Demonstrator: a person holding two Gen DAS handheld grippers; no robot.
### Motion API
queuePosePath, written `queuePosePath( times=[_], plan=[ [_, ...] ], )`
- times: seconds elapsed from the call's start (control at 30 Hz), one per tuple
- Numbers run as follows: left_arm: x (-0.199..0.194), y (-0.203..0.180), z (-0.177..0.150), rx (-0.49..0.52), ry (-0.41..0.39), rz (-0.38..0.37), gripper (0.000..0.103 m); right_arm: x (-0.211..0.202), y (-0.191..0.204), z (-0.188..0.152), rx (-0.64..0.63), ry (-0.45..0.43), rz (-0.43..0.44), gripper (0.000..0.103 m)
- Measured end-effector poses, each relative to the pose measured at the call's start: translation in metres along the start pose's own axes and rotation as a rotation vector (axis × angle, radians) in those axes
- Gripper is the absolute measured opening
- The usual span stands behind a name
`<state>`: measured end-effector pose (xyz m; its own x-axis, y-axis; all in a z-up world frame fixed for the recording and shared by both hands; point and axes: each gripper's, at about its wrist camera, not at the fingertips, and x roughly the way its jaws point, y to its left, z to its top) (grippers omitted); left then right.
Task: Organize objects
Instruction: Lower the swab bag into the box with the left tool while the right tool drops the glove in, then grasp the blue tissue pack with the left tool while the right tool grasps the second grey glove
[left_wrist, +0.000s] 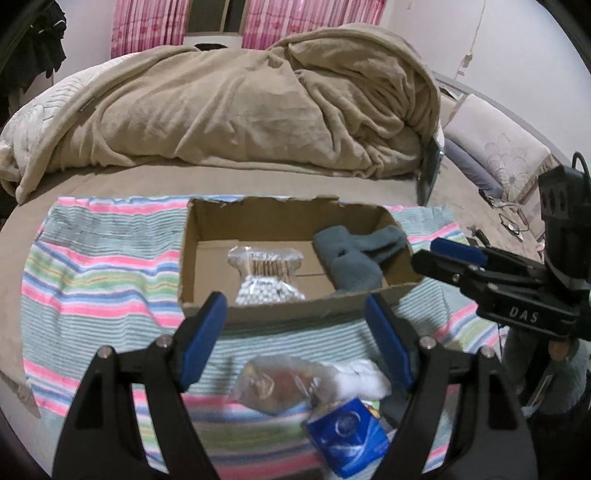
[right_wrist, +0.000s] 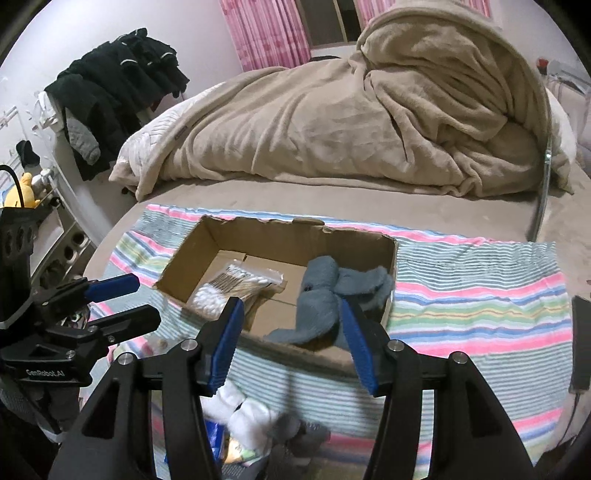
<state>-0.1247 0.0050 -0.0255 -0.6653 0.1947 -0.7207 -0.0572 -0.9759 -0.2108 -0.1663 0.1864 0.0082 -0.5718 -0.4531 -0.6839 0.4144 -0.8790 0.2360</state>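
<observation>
Cardboard box (left_wrist: 295, 306) sits just ahead of my claws on the striped towel (left_wrist: 103, 280), a collecting bin I reckon: cotton swab bag (left_wrist: 267, 273) and grey socks (left_wrist: 354, 254) already inside. Left claw (left_wrist: 295, 347) jaws wide apart, holding nothing, hovering over plastic bag (left_wrist: 273, 384) and blue packet (left_wrist: 347, 435). Right claw (right_wrist: 291, 343) also spread, empty, white socks (right_wrist: 243, 413) below it.

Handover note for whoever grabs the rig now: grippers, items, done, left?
Left gripper: open, empty, near the box.
Right gripper: open, empty, at the box's near edge.
Done: swab bag and grey cloth in the box.
Left: clear bag, blue pack and white socks on the striped towel, in front of the box.
</observation>
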Motion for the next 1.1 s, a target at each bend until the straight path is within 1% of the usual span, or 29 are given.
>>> queuePosePath(
  times=[0.1,0.23,0.47,0.83,1.1],
  plan=[
    [-0.009,-0.003,-0.005,0.0,-0.005,-0.005,0.079,-0.008,0.004,-0.005,-0.004,-0.003,-0.002,0.058],
    [-0.016,-0.005,-0.013,0.003,-0.005,0.006,0.079,-0.017,0.008,-0.012,-0.008,-0.002,-0.002,0.058],
    [-0.023,-0.01,-0.029,-0.023,0.003,0.002,0.079,-0.026,0.01,-0.026,-0.009,0.01,-0.006,0.058],
    [-0.003,-0.027,-0.068,-0.047,0.098,-0.001,0.079,-0.018,0.0,-0.06,0.02,0.073,-0.005,0.058],
    [0.013,-0.038,-0.084,-0.055,0.147,0.012,0.079,-0.01,-0.008,-0.081,0.031,0.119,0.006,0.058]
  ],
)
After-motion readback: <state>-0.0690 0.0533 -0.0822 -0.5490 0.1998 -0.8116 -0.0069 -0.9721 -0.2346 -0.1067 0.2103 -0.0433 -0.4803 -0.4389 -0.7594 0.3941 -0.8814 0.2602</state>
